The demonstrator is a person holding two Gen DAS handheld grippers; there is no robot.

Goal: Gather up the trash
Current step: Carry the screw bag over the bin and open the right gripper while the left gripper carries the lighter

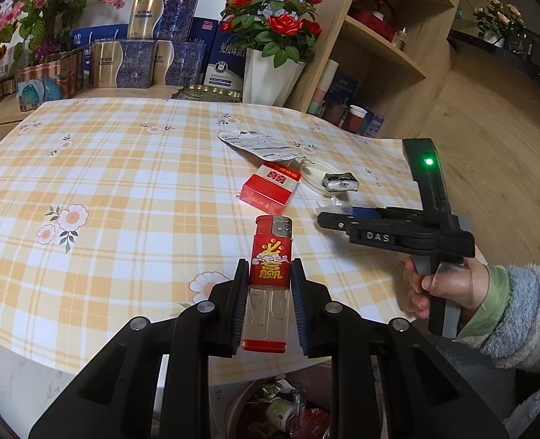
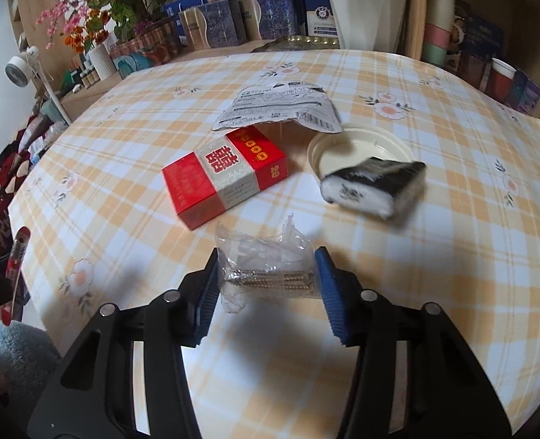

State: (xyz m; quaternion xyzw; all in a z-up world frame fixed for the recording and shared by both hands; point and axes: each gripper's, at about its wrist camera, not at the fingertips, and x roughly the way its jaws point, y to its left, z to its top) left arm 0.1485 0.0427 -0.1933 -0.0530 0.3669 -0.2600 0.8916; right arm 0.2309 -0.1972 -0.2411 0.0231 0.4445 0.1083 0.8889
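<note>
Left wrist view: left gripper (image 1: pixel 268 285) clamped on a red lighter (image 1: pixel 270 285), pads pressing both flanks, lighter upright in frame and held at the near edge of the table (image 1: pixel 105 168). Below it, bottom centre, a trash bin (image 1: pixel 240 402) already holding wrappers. Right gripper (image 1: pixel 330 219) at right of frame, low over the cloth, person's hand (image 1: pixel 441 289) on its handle. Right wrist view: right gripper (image 2: pixel 266 285) with a clear plastic bag of screws (image 2: pixel 266 274) between its pads; whether both pads bear on the film I cannot tell. Beyond it: red cigarette box (image 2: pixel 226 175), black-and-white wrapper (image 2: pixel 372 186) blurred, shallow white lid (image 2: pixel 357 146), flat printed pouch (image 2: pixel 277 109). Risks, as judgement: slippery film may let the screws' weight drag the bag out on lifting; a loose bite could catch only a fold; lighter could miss the bin if released while over the table edge.
</note>
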